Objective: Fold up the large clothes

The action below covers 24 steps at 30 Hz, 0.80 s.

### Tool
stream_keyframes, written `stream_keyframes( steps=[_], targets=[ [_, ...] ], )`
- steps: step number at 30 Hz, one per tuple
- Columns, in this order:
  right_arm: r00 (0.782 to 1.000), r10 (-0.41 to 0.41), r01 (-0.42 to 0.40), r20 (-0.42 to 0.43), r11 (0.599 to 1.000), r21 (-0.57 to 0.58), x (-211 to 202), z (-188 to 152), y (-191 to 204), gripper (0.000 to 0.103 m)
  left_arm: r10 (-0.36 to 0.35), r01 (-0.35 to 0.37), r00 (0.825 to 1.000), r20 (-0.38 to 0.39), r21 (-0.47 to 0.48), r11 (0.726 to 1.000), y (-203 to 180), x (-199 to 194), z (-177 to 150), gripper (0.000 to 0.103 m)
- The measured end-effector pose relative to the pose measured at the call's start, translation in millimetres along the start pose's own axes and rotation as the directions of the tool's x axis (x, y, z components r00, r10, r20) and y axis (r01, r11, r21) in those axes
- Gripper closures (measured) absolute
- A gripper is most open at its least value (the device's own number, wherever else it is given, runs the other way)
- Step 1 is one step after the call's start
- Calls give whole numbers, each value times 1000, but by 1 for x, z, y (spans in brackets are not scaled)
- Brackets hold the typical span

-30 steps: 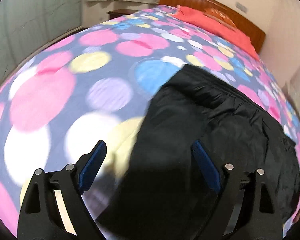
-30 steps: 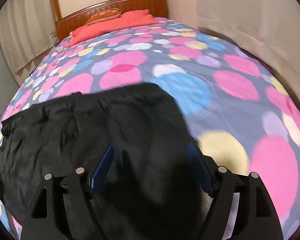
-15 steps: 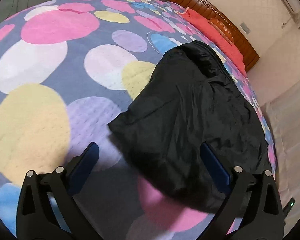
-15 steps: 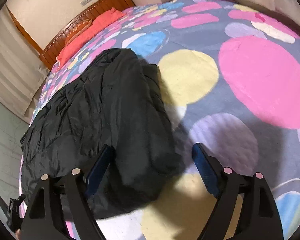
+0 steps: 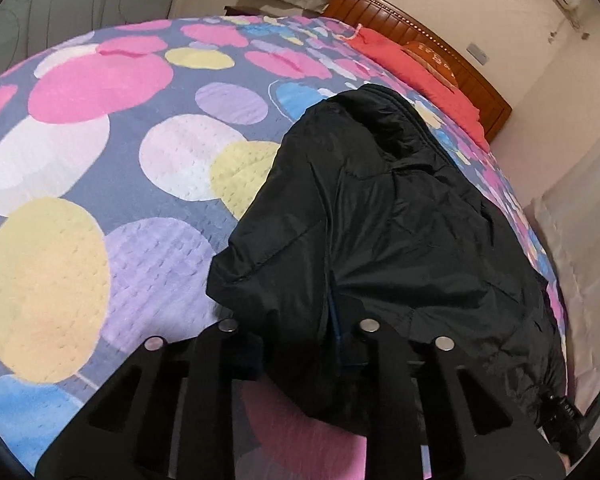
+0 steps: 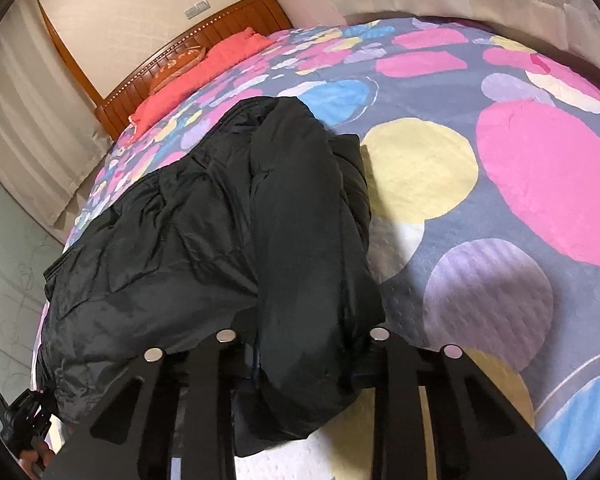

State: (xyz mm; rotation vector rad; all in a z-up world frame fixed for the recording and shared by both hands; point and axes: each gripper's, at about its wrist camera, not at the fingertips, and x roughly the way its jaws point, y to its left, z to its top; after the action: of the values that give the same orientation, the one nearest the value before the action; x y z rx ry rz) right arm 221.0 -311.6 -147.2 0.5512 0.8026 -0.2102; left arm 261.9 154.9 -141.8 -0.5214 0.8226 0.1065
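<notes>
The black jacket (image 5: 380,216) is pinched at its near corners by the left hand-held gripper (image 5: 296,332) and the right hand-held gripper (image 6: 304,344). The slippery, bulky fabric on the bed (image 5: 100,184) could be lost from either pinch when lifted, and the fold spoiled.

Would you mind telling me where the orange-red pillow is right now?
The orange-red pillow lies at the far end of the bed, against the wooden headboard, beyond the black jacket: upper right in the left wrist view, upper left in the right.

open bedspread (image 5: 100,208) left and right of black jacket (image 5: 380,220).
</notes>
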Motion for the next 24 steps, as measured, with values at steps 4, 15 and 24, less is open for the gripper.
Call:
stream_keyframes(
  steps=[4, 15, 24],
  targets=[
    [1000, 11, -11, -3, 1000, 2, -11, -7, -2, 77, -6, 6, 1000, 0, 6, 1000, 5, -15, -4, 83],
    [998, 45, -45, -37, 999, -9, -50, -45, -19, 77, -30, 29, 999, -33, -35, 999, 41, -68, -40, 83],
    [996, 64, -66, -61, 998, -19, -84, -79, -35, 77, -41, 38, 997, -58, -52, 998, 70, -109, -76, 83]
  ],
)
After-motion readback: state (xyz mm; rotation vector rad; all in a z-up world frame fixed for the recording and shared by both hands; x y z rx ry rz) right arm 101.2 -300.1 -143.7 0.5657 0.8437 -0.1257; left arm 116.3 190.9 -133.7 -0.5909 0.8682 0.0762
